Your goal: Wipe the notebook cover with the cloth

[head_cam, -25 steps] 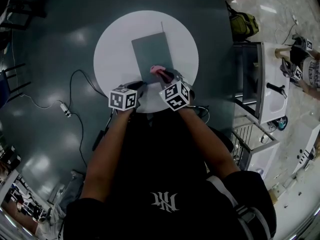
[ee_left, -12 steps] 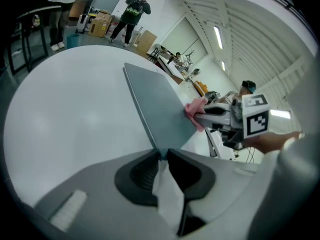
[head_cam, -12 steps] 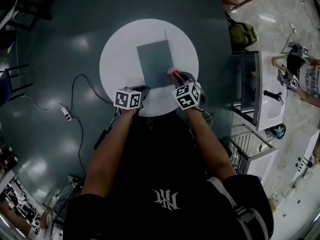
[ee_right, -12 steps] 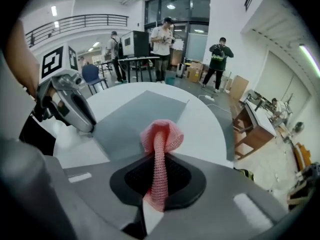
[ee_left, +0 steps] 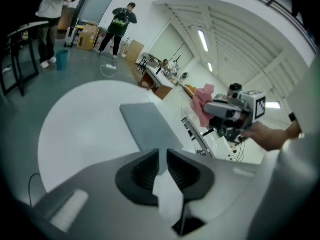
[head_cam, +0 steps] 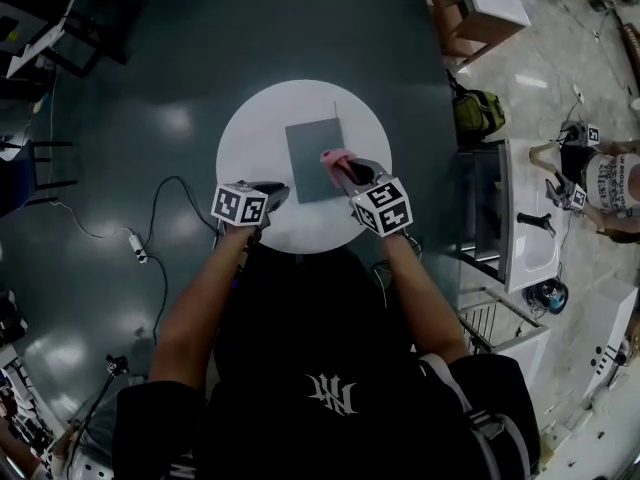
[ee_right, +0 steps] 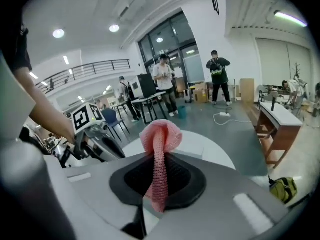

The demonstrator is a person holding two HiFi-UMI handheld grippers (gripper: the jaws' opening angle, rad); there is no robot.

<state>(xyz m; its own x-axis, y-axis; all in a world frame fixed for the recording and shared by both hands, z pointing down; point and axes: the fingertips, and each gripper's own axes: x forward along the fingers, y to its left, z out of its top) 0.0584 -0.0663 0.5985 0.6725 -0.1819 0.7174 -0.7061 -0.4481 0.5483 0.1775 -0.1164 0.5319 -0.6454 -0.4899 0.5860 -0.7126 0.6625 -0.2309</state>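
A grey notebook (head_cam: 311, 158) lies flat in the middle of the round white table (head_cam: 250, 133). My right gripper (head_cam: 343, 171) is shut on a pink cloth (head_cam: 332, 155), which hangs over the notebook's right edge. In the right gripper view the cloth (ee_right: 160, 135) bulges out above the jaws. My left gripper (head_cam: 270, 195) hovers at the table's near left, short of the notebook's near left corner. Its jaws are closing with a narrow gap and nothing between them. From the left gripper (ee_left: 163, 158), the notebook (ee_left: 145, 126) lies just ahead, and the right gripper (ee_left: 216, 110) with the cloth (ee_left: 202, 103) is up on the right.
Cables (head_cam: 152, 200) trail over the dark floor left of the table. A green bag (head_cam: 478, 114) and white cabinets (head_cam: 530, 218) stand to the right. People (ee_right: 218, 76) stand far off, beyond the table, and a wooden desk (ee_right: 280, 126) is at the right.
The right gripper has carried the pink cloth from the notebook's near middle over to its right edge. The left gripper has drawn back slightly from the notebook's corner.
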